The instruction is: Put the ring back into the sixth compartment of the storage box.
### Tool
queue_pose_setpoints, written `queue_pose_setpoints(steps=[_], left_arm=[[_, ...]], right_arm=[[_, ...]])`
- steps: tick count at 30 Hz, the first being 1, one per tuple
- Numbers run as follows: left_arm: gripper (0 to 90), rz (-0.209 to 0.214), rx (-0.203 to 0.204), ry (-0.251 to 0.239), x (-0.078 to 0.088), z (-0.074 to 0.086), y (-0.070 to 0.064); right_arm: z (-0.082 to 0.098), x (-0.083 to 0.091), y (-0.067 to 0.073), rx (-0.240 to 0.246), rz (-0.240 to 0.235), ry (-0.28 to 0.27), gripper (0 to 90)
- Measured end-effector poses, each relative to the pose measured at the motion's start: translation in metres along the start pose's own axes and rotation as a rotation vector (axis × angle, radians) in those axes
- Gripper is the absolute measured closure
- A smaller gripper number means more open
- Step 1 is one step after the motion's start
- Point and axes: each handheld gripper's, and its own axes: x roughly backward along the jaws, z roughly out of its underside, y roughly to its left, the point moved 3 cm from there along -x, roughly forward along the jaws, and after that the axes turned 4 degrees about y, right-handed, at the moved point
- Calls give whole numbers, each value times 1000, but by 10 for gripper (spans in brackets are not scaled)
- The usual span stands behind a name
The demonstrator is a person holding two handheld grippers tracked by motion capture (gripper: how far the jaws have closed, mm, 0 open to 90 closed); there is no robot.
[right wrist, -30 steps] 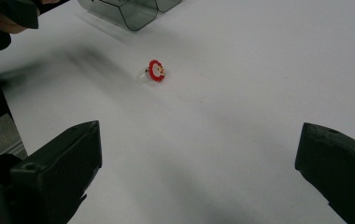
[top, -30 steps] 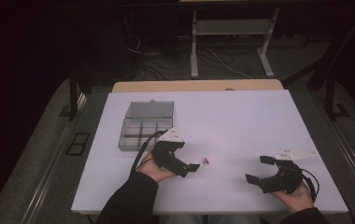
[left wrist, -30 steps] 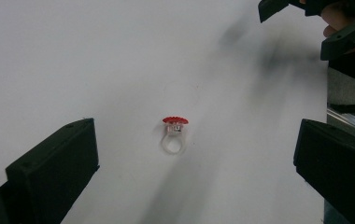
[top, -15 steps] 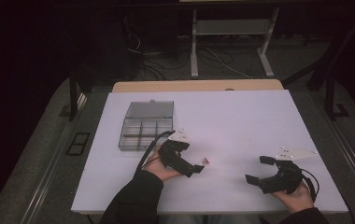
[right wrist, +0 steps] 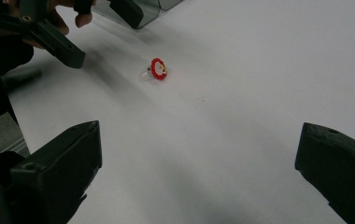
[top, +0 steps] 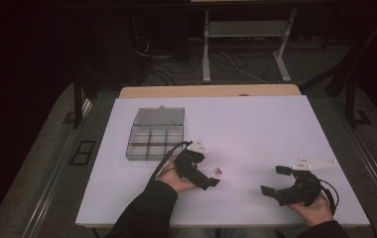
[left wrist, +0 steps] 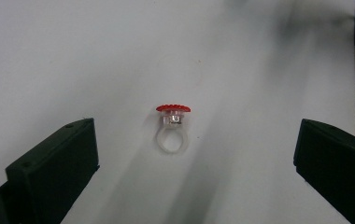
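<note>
A red-topped clear ring (left wrist: 172, 126) is lying on the white table (top: 256, 129), just ahead of the left gripper (top: 207, 174), its jaws spread wide. The right gripper (top: 276, 180) is resting well apart, jaws also gaping.

White table (top: 276, 129) bears a compartment box (top: 154, 135) (lid open) and a red-topped ring (left wrist: 172, 126)
</note>
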Motion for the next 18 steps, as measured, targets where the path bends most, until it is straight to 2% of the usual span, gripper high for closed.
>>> queue_pose_setpoints(steps=[11,13,15,16,18], left_arm=[[0,17,-42,61,-16,0,-1],[0,16,-60,77,-18,0,-2],[23,3,-58,75,-20,0,-3],[43,-5,-80,85,-20,0,-2],[67,-1,-64,80,-21,0,-3]], right_arm=[[0,0,0,1,-2,3,6],[0,0,0,-1,-4,5,5],[0,0,0,2,-4,6,6],[0,0,0,-2,-5,9,6],[0,0,1,-1,-5,10,6]])
